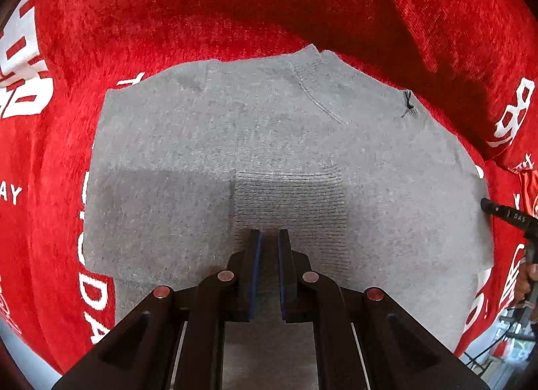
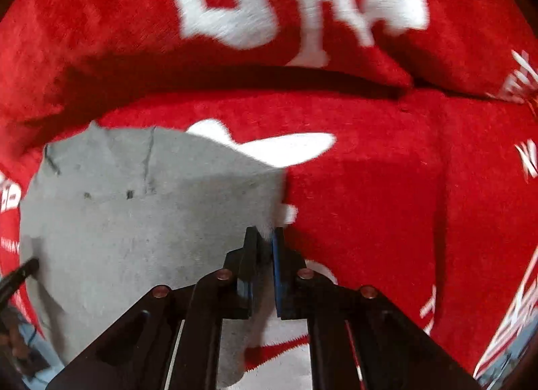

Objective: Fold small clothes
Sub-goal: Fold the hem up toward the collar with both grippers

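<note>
Mid-fold on a small grey knitted garment (image 1: 269, 141), spread flat over a red plush blanket with white lettering (image 1: 235, 3). Partly folded already, to judge from the ribbed cuff or hem panel (image 1: 289, 198) lying across the middle and the squared-off outline.

Left tongs (image 1: 269, 238) pointed steeply down over the centre of the garment, tips just above or touching the ribbed panel; jaws nearly together, only a narrow slit between the blue pads, no cloth visibly pinched. Possibly pressing the fold down, though contact is hard to confirm.

Right tongs (image 2: 267, 238) pointed straight down at the garment's right edge (image 2: 280, 188), where grey knit meets red blanket; jaws drawn close, with a pale scrap of edge seemingly caught between the tips. Blurred, so grip uncertain.

Next move, by judgement: lifting that edge and carrying it across toward the left tongs, keeping the centre pinned so the layers beneath stay aligned. Risk of snagging blanket pile along with the knit.
</note>
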